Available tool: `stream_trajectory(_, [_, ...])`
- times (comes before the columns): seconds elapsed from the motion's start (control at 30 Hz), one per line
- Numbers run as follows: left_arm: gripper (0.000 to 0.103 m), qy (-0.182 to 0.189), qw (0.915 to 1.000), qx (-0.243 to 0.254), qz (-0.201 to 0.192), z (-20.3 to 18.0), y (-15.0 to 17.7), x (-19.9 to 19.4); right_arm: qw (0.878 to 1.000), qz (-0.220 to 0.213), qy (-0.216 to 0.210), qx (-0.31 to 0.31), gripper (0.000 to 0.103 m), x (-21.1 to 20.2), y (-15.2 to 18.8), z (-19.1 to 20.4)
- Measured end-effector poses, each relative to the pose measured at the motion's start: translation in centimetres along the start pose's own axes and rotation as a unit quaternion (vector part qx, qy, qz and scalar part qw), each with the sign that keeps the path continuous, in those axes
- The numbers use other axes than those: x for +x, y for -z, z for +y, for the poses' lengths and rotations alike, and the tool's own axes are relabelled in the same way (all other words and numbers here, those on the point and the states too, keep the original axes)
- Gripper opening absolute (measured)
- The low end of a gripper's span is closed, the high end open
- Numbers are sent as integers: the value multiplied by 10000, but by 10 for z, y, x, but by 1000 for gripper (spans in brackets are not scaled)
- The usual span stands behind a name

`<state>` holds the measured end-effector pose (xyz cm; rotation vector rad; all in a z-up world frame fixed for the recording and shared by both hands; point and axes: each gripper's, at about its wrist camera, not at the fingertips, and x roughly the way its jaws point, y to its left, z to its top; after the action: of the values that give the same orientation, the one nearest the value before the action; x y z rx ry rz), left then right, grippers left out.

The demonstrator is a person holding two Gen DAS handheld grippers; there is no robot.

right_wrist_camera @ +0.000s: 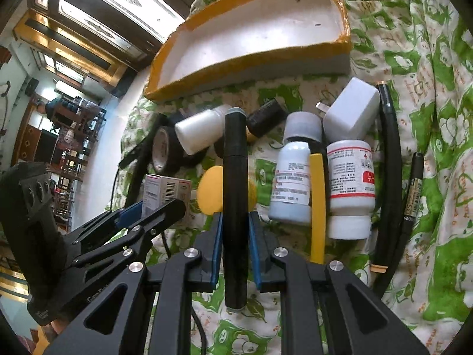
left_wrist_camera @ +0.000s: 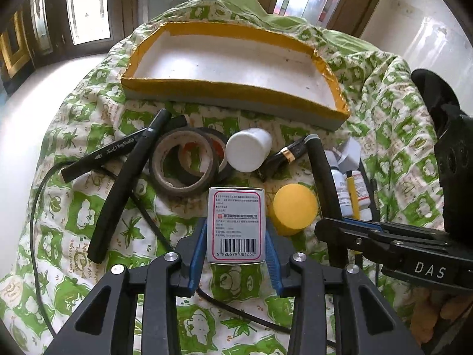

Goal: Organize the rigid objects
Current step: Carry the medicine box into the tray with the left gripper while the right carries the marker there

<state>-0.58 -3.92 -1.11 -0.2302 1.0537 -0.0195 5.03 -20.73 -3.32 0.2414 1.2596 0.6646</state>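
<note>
A grey-white medicine box [left_wrist_camera: 235, 222] with a red border and a barcode stands between the blue pads of my left gripper [left_wrist_camera: 236, 236], which is shut on its sides. My right gripper [right_wrist_camera: 235, 224] is shut on a thick black marker [right_wrist_camera: 235, 162] that runs lengthwise between its pads, grey cap pointing away. Both sit low over the green-patterned quilt [left_wrist_camera: 74, 222]. A shallow white tray with a yellow-taped rim [left_wrist_camera: 207, 87] lies empty just beyond the pile of objects. The left gripper [right_wrist_camera: 153, 207] with the box shows at the left of the right wrist view.
On the quilt lie two tape rolls [left_wrist_camera: 183, 162], a white bottle [left_wrist_camera: 248, 153], a yellow round cap [left_wrist_camera: 294, 207], two black markers [left_wrist_camera: 127, 183], two labelled bottles [right_wrist_camera: 350, 189], a white plug [right_wrist_camera: 351, 112], a yellow stick [right_wrist_camera: 317, 207], a black hose [right_wrist_camera: 390, 177] and a black cable [left_wrist_camera: 38, 207].
</note>
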Motion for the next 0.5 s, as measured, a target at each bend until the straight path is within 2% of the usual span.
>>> stream_trajectory(0.27, [38, 251, 9995, -99, -153, 2, -20, -13, 9992, -349, 43, -211, 16, -25, -12, 8])
stream_trajectory(0.5, [38, 350, 9989, -103, -310, -3, -61, -15, 9971, -716, 182, -154, 16, -46, -45, -3])
